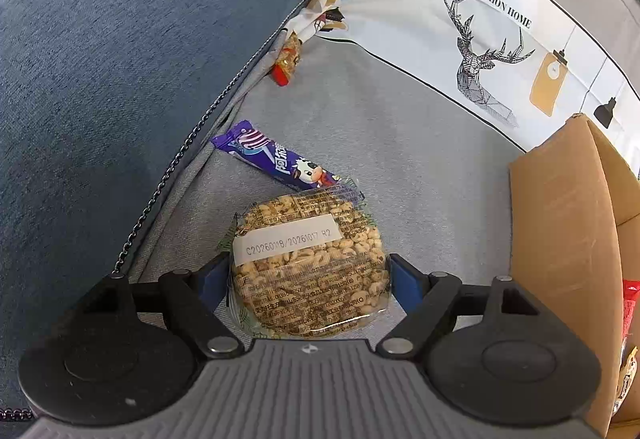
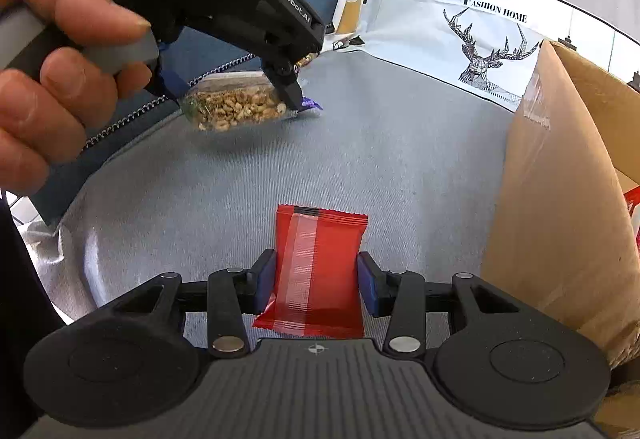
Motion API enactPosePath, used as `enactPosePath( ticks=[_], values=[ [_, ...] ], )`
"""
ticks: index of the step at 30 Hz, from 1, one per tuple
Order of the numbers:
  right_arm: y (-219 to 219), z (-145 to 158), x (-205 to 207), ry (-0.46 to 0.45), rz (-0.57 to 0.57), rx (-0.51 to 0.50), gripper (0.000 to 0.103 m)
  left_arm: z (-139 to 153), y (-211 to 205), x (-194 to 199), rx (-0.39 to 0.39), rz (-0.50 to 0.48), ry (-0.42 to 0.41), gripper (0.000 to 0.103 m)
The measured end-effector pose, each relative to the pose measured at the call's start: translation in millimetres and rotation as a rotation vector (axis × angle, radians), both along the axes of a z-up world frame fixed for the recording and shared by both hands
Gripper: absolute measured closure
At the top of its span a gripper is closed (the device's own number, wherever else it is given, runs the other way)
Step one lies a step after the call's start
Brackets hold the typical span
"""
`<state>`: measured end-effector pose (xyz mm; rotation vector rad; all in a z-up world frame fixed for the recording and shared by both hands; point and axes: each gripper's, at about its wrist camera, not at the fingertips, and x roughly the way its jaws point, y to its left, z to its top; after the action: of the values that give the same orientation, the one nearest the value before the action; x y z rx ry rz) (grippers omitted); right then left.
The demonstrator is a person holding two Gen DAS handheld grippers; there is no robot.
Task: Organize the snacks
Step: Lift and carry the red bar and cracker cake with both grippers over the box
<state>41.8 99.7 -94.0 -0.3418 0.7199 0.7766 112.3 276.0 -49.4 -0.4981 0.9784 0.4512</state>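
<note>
My left gripper (image 1: 309, 271) is shut on a round puffed-grain cake in clear wrap (image 1: 310, 263) and holds it above the grey sofa seat (image 1: 400, 143). That cake also shows in the right wrist view (image 2: 232, 107), lifted off the seat. A purple candy bar (image 1: 280, 163) lies on the seat just beyond it. A small red and gold snack (image 1: 286, 59) sits in the seam by the blue cushion. My right gripper (image 2: 317, 277) is shut on a red snack packet (image 2: 318, 271). The cardboard box (image 2: 560, 207) stands to the right.
A blue cushion (image 1: 120, 59) fills the left. A white deer-print pillow (image 1: 480, 39) leans at the back. The box (image 1: 568, 259) holds red packets (image 1: 630, 303) at its right edge. A person's hand (image 2: 52, 51) holds the left gripper.
</note>
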Motion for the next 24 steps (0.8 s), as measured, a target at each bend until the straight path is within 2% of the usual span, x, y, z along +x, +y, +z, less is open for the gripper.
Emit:
enactPosePath(
  ticks=[13,19,24],
  values=[
    [0.6,2.6,-3.2,-0.028,-0.003,0.005,0.058,1.2,-2.1,1.2,-0.005,-0.001,-0.008,0.018],
    [-3.8,25.9,-8.1,-0.07,-0.013,0.046,0.058,10.7,-6.3,-4.3,0.004,-0.006,-0.052,0.018],
    [-15.3,58.2,-12.6,-0.136,-0.033,0.105,0.058,25.5,-11.9,-12.0,0.014,-0.008,-0.141,0.018]
  ],
)
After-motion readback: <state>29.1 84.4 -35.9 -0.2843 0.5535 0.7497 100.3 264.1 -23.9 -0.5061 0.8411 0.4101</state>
